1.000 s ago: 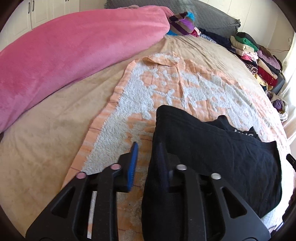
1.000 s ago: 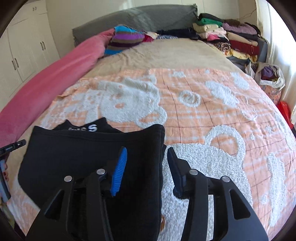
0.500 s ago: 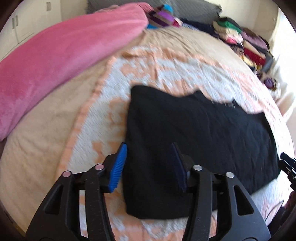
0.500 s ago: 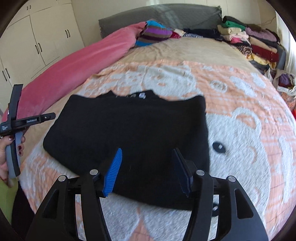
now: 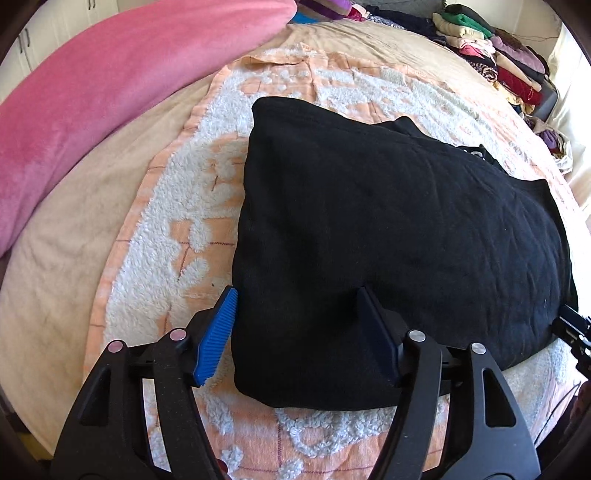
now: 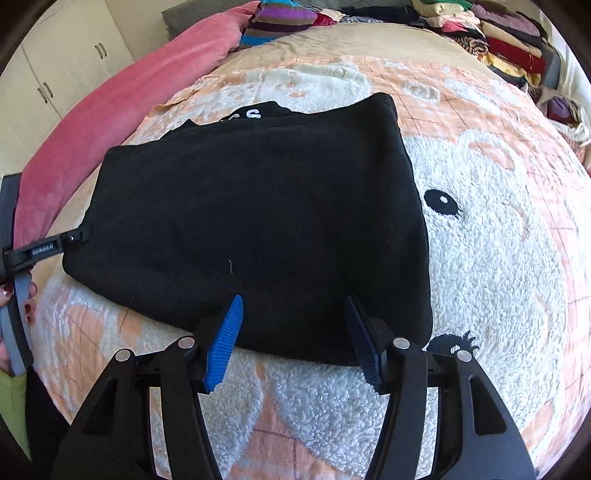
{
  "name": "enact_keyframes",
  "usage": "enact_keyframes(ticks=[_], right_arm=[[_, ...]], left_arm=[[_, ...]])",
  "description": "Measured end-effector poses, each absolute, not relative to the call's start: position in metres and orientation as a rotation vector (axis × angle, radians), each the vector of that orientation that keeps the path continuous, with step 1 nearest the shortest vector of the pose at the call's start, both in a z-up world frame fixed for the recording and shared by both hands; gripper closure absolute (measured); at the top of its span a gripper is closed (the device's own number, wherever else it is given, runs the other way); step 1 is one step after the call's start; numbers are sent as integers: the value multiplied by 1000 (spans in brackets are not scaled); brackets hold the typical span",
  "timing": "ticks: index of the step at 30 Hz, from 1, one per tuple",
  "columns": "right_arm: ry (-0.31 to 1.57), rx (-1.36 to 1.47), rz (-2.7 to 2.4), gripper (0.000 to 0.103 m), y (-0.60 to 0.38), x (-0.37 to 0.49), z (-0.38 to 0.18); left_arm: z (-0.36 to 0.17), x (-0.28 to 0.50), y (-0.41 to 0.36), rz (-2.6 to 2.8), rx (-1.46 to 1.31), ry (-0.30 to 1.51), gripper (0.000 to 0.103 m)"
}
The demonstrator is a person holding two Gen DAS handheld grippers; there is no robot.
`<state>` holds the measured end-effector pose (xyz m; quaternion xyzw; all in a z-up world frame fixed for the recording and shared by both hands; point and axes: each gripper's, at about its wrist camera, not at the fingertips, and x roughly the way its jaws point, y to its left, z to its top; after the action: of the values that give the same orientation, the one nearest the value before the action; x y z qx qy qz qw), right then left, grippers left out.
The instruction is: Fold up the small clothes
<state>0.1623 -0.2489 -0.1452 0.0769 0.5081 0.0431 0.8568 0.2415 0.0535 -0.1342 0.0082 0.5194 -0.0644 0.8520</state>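
Note:
A black garment point(image 5: 388, 229) lies folded flat on the orange-and-white bear blanket point(image 5: 207, 206); it also shows in the right wrist view point(image 6: 258, 214), with white lettering at its far edge. My left gripper point(image 5: 299, 332) is open and empty, its fingers over the garment's near left corner. My right gripper point(image 6: 295, 338) is open and empty, its fingers at the garment's near edge. The left gripper's body point(image 6: 40, 251) shows at the garment's left side in the right wrist view, held by a hand.
A long pink pillow point(image 5: 110, 81) lies along the bed's left side. Stacks of folded clothes point(image 5: 495, 59) line the far right edge. A striped cloth point(image 6: 280, 18) lies at the head. White cupboards point(image 6: 55, 81) stand at left.
Both grippers let go of the garment, opened wide and drew back toward its near edge. The garment now lies flat, folded on the blanket.

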Motion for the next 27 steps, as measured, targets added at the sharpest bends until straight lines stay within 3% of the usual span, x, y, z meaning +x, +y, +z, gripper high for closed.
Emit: enact_keyframes(ticks=[3, 10, 13, 20, 27], right_arm=[[1036, 214, 101, 45, -253, 159, -137], [913, 197, 125, 24, -248, 147, -94], [880, 199, 130, 23, -248, 147, -79], [809, 184, 144, 22, -243, 141, -49], [733, 148, 172, 22, -230, 135, -17]], left_arm=[[-130, 241, 55, -140, 13, 1092, 44], [-102, 235, 59, -152, -15, 1033, 44], [-92, 233, 59, -154, -8, 1013, 33], [-75, 229, 61, -159, -3, 970, 22], [-61, 226, 66, -160, -23, 930, 19]])
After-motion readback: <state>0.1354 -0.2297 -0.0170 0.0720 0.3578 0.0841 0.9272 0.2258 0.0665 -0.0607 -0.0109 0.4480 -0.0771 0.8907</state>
